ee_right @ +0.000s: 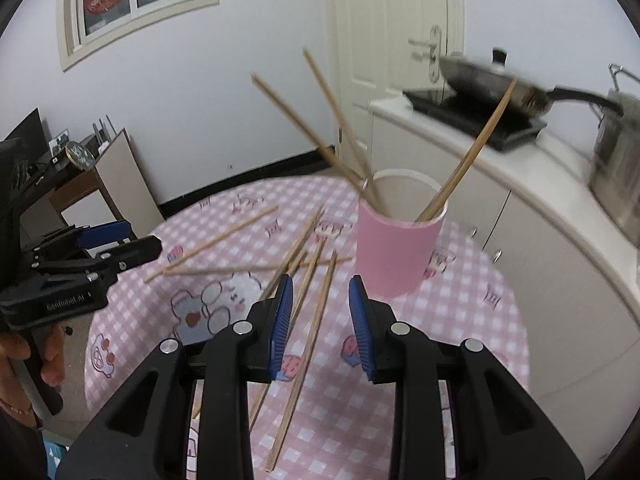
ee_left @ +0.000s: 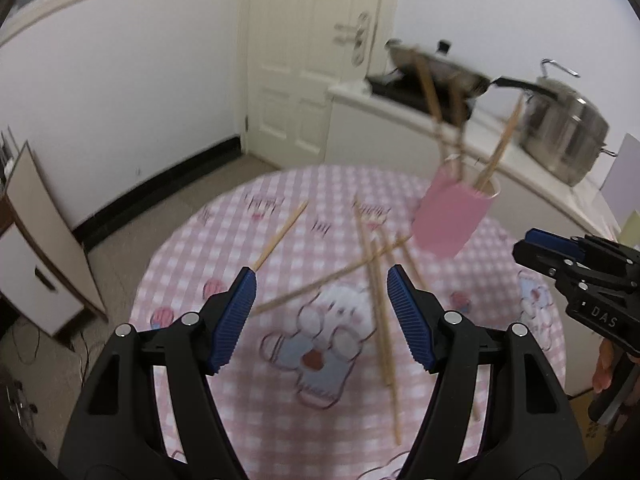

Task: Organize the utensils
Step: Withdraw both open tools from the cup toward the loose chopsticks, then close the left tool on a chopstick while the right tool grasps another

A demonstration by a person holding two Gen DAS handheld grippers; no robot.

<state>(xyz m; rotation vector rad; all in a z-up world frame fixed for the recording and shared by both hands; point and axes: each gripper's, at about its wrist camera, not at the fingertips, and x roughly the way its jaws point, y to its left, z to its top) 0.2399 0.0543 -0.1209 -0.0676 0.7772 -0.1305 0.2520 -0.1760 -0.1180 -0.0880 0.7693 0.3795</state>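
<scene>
Left gripper (ee_left: 321,312): wide open, empty.
Right gripper (ee_right: 320,326): we hold it part-open, empty.
Chopsticks (ee_right: 308,332): loose, crossed, 12 o'clock of both.
Cup (ee_right: 394,250): 1 o'clock.
Risk: we judge crossed sticks may scatter if nudged.

Left claw (ee_left: 321,286) agape over scattered chopsticks (ee_left: 382,320), pink cup (ee_left: 452,216) beyond, tablecloth (ee_left: 240,400) beneath.
</scene>
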